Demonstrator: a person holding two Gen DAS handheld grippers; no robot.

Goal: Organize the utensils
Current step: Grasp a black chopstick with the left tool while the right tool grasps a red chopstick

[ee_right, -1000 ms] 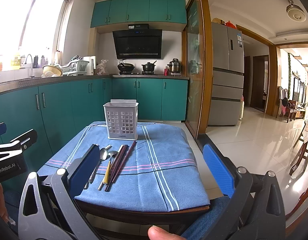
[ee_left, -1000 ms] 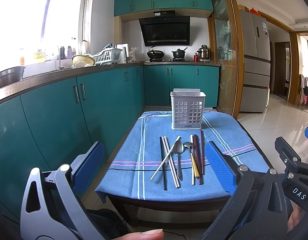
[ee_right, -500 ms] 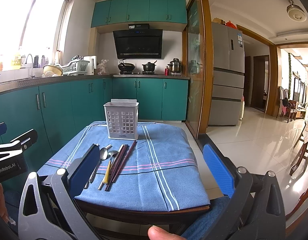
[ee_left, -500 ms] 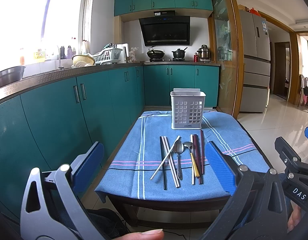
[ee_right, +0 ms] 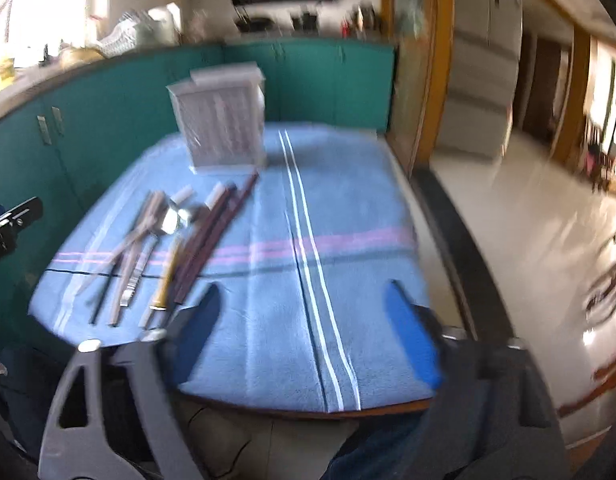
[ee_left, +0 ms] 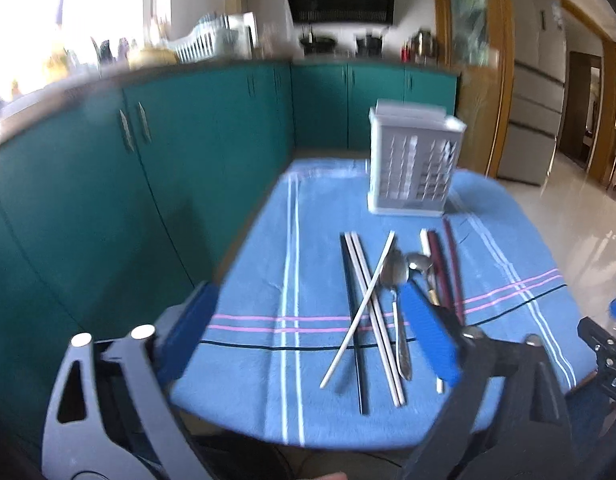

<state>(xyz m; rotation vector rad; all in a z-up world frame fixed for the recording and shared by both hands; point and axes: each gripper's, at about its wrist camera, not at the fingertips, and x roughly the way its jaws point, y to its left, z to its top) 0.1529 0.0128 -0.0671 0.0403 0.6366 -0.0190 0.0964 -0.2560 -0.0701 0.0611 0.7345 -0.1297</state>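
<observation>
**Change.** Both views are blurred and now tilt down onto the table [ee_left: 243, 412], which fills far more of each picture than it did half a second ago; the upper cupboards have left the frame. Both grippers have come forward and down toward the near edge. Their jaws have just been closing partway, with nothing between them. Judged: the reach for the first pick has begun; no utensil has been lifted or sorted.

**Task items.**
- Utensils [ee_left: 388, 300]: one loose row on the blue cloth, right of centre, handles toward the near edge.
  - Pale chopsticks [ee_left: 358, 316], one lying crossed over the others.
  - Black chopstick [ee_left: 352, 320], left of the row.
  - Spoon [ee_left: 392, 276], with a second spoon just beside it on the right.
  - Dark red chopsticks [ee_left: 452, 256], right of the row.
- Basket [ee_left: 414, 168]: white, perforated, upright at the far edge, behind the row. Contents cannot be made out.

**Tools.**
- Left gripper [ee_left: 312, 340]: jaws apart, wide, empty. The right pad overlaps the row in the picture; contact cannot be told.
- Right gripper [ee_right: 303, 332]: jaws apart, narrower than the left pair, empty, over bare cloth near the near edge, right of the row.
</observation>
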